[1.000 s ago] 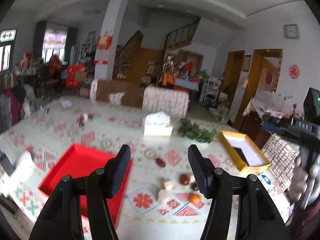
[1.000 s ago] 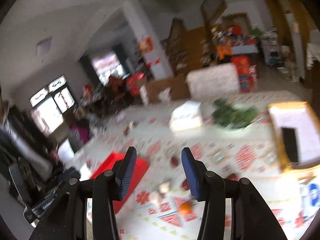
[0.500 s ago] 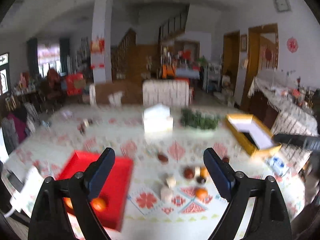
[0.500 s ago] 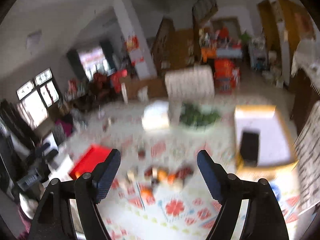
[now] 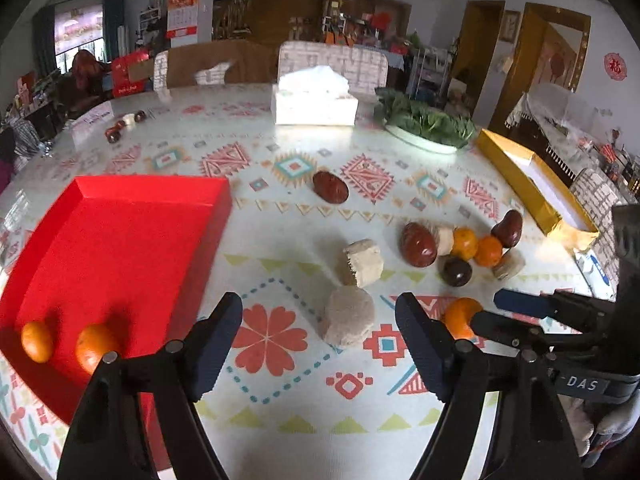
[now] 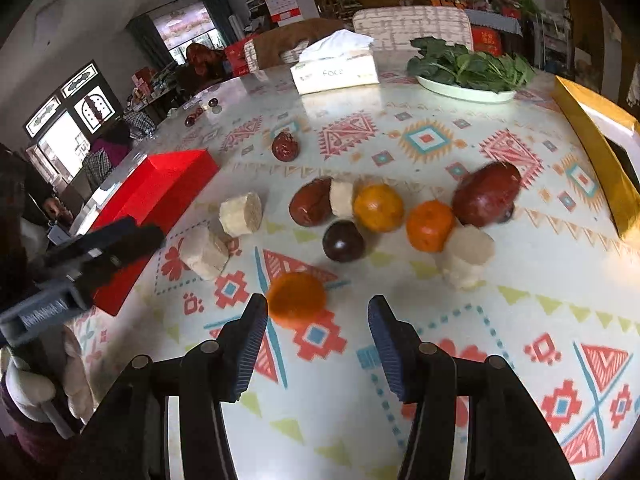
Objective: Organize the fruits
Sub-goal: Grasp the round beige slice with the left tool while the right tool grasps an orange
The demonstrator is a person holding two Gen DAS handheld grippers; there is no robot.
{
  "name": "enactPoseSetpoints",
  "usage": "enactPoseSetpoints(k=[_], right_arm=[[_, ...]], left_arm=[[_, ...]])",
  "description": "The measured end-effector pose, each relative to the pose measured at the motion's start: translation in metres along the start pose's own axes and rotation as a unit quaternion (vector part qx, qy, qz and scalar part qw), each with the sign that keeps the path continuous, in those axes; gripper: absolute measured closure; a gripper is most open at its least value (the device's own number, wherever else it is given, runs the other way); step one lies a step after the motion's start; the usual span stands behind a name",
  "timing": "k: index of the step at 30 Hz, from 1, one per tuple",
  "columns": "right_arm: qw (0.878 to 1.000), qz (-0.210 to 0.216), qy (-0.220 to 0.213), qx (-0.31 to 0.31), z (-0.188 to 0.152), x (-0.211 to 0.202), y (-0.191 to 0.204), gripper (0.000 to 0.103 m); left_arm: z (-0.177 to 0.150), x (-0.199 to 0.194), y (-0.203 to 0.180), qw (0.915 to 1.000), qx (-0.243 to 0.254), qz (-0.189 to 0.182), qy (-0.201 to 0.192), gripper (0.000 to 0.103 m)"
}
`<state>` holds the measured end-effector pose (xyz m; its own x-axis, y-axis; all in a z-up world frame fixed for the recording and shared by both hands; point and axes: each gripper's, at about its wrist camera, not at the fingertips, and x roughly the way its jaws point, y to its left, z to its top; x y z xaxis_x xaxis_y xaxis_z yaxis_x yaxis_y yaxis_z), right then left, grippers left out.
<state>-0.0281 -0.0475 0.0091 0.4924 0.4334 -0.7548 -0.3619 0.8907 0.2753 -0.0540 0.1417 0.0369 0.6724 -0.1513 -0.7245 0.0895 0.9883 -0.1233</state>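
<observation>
A red tray (image 5: 120, 240) lies on the left of the patterned table and holds two oranges (image 5: 94, 346). Loose fruit sits mid-table: dark red dates (image 5: 418, 244), oranges (image 5: 464, 243), a dark plum (image 5: 456, 271) and beige cut pieces (image 5: 362, 262). My left gripper (image 5: 320, 344) hangs low over the table with its jaws closing and nothing between the pads. A round beige piece (image 5: 348, 316) lies just beyond its tips. My right gripper (image 6: 320, 340) is also closing. A single orange (image 6: 296, 294) sits just ahead of its tips, nearer the left finger, and is not pressed.
A yellow box (image 5: 516, 176) stands at the right edge, with a tissue box (image 5: 316, 100) and a plate of greens (image 5: 424, 124) at the back. Small items (image 5: 116, 132) lie far back left. Chairs stand behind the table.
Both grippers have dropped from high above the table to just over the fruit and tilted downward. Both pairs of jaws spread wide and have since narrowed, the right more than the left.
</observation>
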Motion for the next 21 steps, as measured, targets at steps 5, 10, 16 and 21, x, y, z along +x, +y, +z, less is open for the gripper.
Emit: enactPoseSetpoints(k=[5,10,16,21], right_arm=[[1.0,-0.01,0.001,-0.011,0.004,0.002,0.005,0.046],[1.0,-0.006,0.004,-0.012,0.005,0.008,0.008,0.046],[1.0,-0.005,0.009,-0.015,0.003,0.015,0.012,0.046],[1.0,-0.008,0.006,-0.023,0.002,0.017,0.016,0.046]], left_arm=[[0.0,0.01,0.004,1.0,-0.004,-0.003,0.004,0.024],[-0.005,0.021,0.003,0.9998,0.002,-0.001,0.019,0.024],[-0.008,0.029,0.001,0.9996,0.004,-0.003,0.029,0.024],[-0.008,0.033,-0.002,0.9991,0.011,0.001,0.041,0.028]])
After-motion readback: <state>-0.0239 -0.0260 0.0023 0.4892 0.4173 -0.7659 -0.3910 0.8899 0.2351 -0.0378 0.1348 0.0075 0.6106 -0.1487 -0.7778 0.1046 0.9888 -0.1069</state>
